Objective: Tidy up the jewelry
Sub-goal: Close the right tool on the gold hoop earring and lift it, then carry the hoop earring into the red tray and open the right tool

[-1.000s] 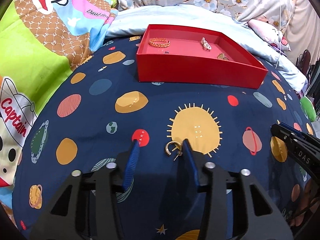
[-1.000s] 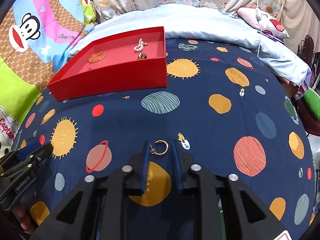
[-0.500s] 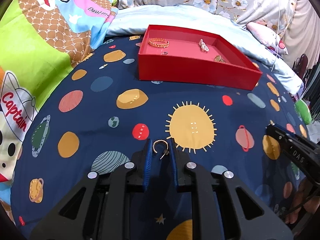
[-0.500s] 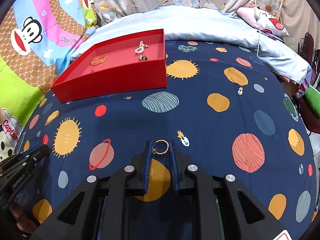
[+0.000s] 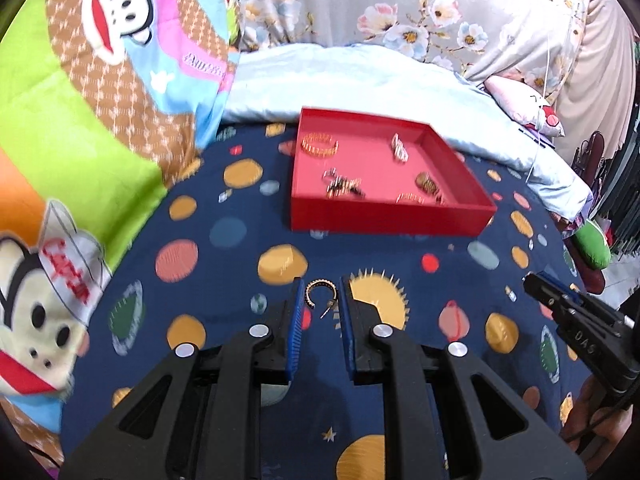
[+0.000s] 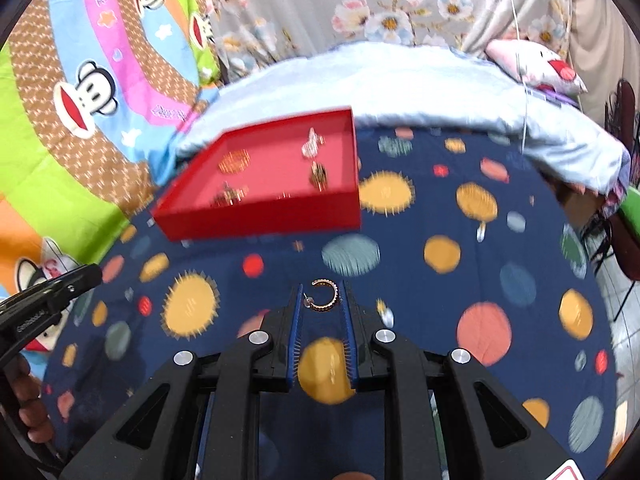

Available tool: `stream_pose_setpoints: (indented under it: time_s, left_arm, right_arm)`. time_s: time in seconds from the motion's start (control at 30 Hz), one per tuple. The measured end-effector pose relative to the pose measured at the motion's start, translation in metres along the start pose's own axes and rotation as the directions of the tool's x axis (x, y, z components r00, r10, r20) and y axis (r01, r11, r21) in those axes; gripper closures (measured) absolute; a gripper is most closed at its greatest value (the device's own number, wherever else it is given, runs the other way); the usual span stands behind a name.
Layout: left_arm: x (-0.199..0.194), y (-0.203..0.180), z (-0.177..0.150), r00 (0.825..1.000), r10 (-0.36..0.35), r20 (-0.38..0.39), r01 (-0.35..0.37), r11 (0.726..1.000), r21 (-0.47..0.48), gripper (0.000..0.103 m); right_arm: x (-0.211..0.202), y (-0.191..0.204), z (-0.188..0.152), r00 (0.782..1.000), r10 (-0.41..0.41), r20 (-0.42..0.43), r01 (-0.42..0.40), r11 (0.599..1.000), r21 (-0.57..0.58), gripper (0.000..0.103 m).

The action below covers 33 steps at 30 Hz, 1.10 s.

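**Both grippers pinching one hoop earring each, above the bed**

Currently left gripper [image 5: 320,300] has its jaws pressed in on a gold hoop earring [image 5: 318,291], hoop caught between the blue pads [image 5: 297,312] at the tips, post hanging down toward 6 o'clock. Right gripper [image 6: 322,300] same deal: jaws pinching a second gold hoop earring [image 6: 326,296], opening of the hoop facing 9 o'clock. Both earrings look clear of the planet-print bedspread [image 5: 240,264].

Red tray [image 5: 384,214] sits on the bed at 12 o'clock in the left wrist view, at 11 o'clock in the right wrist view [image 6: 260,216]. Inside: a gold bracelet [image 5: 319,145] at far left, plus several small pieces, blurred, cannot tell types. Right gripper shows at 3 o'clock in the left view, left gripper at 9 o'clock in the right view. Pale blue quilt [image 5: 360,76] behind the tray.
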State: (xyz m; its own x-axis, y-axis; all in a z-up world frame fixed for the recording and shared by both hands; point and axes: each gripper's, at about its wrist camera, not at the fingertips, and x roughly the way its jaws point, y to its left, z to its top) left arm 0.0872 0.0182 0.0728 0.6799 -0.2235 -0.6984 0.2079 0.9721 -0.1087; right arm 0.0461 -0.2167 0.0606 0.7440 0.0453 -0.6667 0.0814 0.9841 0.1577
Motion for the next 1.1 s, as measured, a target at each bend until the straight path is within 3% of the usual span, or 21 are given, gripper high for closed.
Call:
stream_pose_setpoints:
  time_s: [0.23, 0.5, 0.77, 1.1]
  left_arm:
    - [-0.01, -0.01, 0.047, 0.996, -0.02, 0.084, 0.017, 0.999, 0.031, 0.087]
    - [0.004, -0.025, 0.097, 0.989, 0.008, 0.146, -0.02, 0.997, 0.078, 0.087]
    - [0.038, -0.031, 0.134, 0.989, 0.029, 0.143, -0.042, 0.995, 0.09, 0.087]
    - [0.09, -0.034, 0.161, 0.994, 0.053, 0.094, -0.06, 0.995, 0.077, 0.087]
  right_arm:
    - [-0.007, 0.009, 0.044, 0.996, 0.054, 0.072, -0.053, 0.998, -0.026, 0.086]
    - [0.004, 0.021, 0.092, 0.988, 0.08, 0.129, -0.073, 0.996, -0.059, 0.086]
    - [0.035, 0.02, 0.133, 0.985, 0.112, 0.13, -0.107, 0.993, -0.041, 0.086]
    - [0.085, 0.022, 0.159, 0.99, 0.121, 0.075, -0.12, 0.992, -0.027, 0.086]
